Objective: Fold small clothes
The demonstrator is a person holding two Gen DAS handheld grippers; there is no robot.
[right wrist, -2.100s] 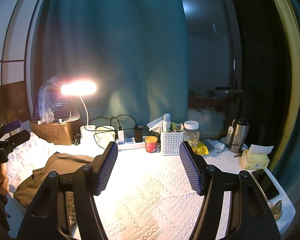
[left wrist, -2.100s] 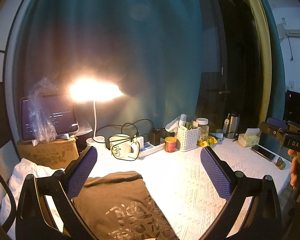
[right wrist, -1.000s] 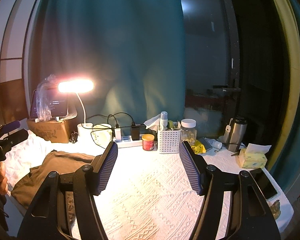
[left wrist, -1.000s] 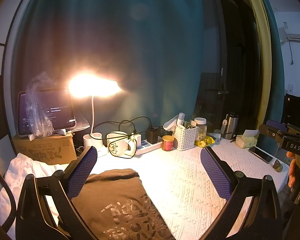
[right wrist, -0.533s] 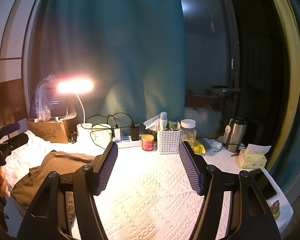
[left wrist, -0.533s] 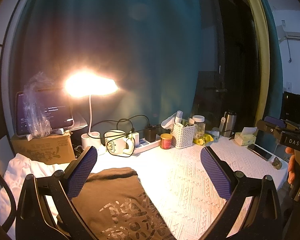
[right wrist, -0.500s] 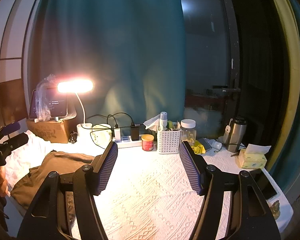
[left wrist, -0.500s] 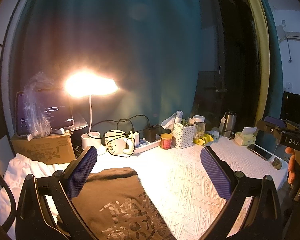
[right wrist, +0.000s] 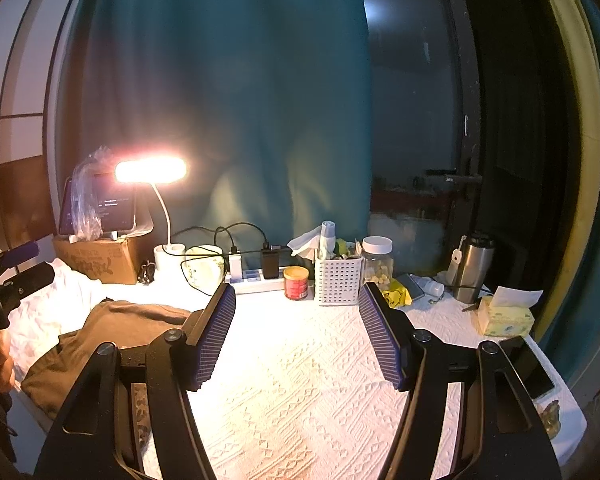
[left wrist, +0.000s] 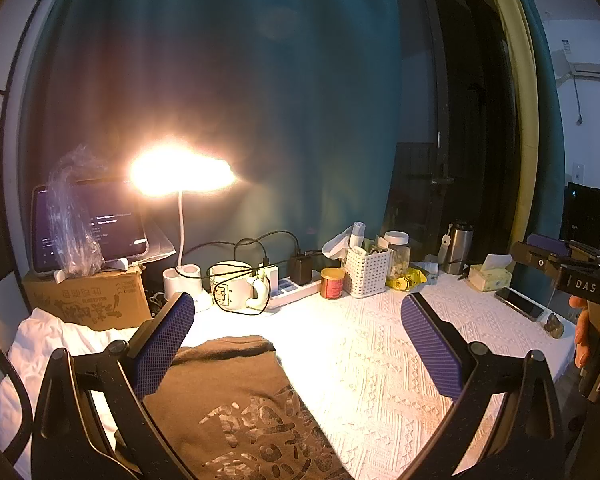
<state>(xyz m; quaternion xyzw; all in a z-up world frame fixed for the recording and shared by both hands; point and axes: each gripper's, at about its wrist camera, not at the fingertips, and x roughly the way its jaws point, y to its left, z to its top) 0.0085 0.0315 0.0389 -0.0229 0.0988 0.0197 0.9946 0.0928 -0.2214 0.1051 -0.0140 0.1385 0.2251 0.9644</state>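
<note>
Folding looked unstarted: the brown shirt (left wrist: 236, 404) lay rumpled at the tabletop's (right wrist: 300, 392) left, both tools (left wrist: 296, 344) (right wrist: 298, 336) apart, gripping nothing.

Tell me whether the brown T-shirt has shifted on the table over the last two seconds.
No. In the right wrist view the brown T-shirt lies in the same place below the cardboard box, on the white cloth; only the camera drifted slightly.

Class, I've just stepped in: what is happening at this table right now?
A person holds a gripper in each hand above a white textured tablecloth. The left gripper and right gripper are both open and hold nothing. A brown printed shirt lies on the cloth below the left gripper, untouched by either gripper. Folding has not visibly begun.
</note>
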